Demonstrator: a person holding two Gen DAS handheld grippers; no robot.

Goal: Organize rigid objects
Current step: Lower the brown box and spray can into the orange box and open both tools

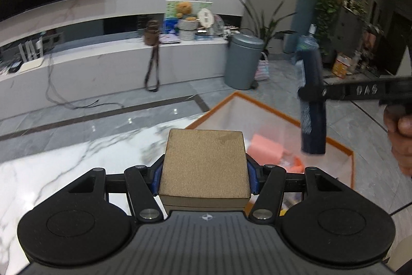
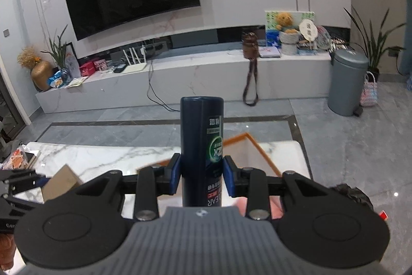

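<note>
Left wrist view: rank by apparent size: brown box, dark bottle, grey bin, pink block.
1. brown box, though nearness to the camera inflates it
2. grey bin
3. dark bottle, close to the bin in apparent area, so unsure
4. pink block

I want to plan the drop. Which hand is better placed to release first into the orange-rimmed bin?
Probably right: the dark bottle in the right gripper hangs over the orange-rimmed bin, while the left gripper's brown box sits above the table edge.

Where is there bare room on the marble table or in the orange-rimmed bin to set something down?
The marble table is bare left of the brown box, up to its far edge. The orange-rimmed bin has open room along its far wall; its near part holds a pink block and other items. In the right view, the table's far left end is cluttered.
</note>
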